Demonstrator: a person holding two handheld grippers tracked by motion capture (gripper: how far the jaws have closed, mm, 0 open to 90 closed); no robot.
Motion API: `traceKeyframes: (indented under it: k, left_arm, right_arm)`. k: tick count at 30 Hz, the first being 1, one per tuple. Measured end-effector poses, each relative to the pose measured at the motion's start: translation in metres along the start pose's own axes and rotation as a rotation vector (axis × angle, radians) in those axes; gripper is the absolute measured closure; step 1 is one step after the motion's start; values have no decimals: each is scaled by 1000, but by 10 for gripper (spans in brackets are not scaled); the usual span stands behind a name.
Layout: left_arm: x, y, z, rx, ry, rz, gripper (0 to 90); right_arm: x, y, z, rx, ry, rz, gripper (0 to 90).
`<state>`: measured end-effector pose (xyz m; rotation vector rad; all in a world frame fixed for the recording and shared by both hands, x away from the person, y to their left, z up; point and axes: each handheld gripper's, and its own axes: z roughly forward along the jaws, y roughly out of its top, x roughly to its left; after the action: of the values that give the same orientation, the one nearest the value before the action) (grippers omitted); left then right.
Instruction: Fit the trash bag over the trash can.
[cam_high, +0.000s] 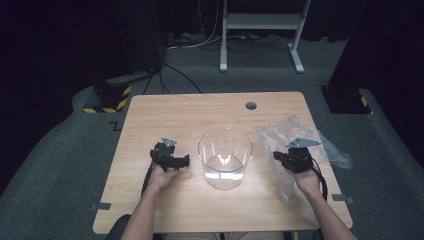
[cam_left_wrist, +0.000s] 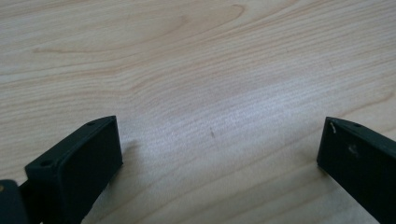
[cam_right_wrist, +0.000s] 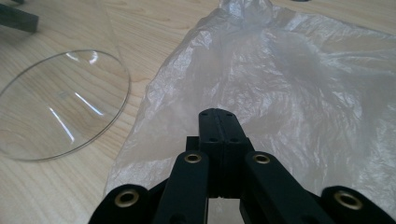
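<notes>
On the table (cam_high: 150, 210), the right gripper (cam_right_wrist: 219, 116) has its 2 jaws pressed together over the clear plastic bag (cam_right_wrist: 299, 79) at the right side; whether film is pinched between them cannot be told. The left gripper (cam_high: 176, 161) sits at the left over bare wood, jaws wide apart and holding nothing. A clear glass bowl (cam_high: 225, 156) stands between the 2 grippers, just left of the bag.
</notes>
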<state>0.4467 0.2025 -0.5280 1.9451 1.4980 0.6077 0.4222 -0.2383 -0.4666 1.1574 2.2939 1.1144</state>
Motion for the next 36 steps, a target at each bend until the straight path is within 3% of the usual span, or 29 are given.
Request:
traceKeyframes:
  k: [10, 14, 25, 31, 34, 36]
  left_arm:
    - [-4, 13, 13, -1, 7, -11, 0]
    - [-6, 16, 16, -1, 12, -11, 0]
    - [-11, 20, 15, 11, 17, -13, 45]
    - [-11, 20, 11, 45, 7, 1, 77]
    - [-11, 22, 7, 85, 3, -7, 95]
    - [-11, 24, 2, 139, 19, -28, 109]
  right_arm:
    - [6, -10, -33, -81, -2, 33, 899]
    - [11, -10, -40, -101, 2, 25, 899]
    - [29, 4, -54, -216, 83, -11, 899]
    - [36, 13, -63, -280, 130, -35, 900]
    - [40, 17, -65, -302, 154, -51, 900]
    - [44, 23, -63, -315, 176, -67, 900]
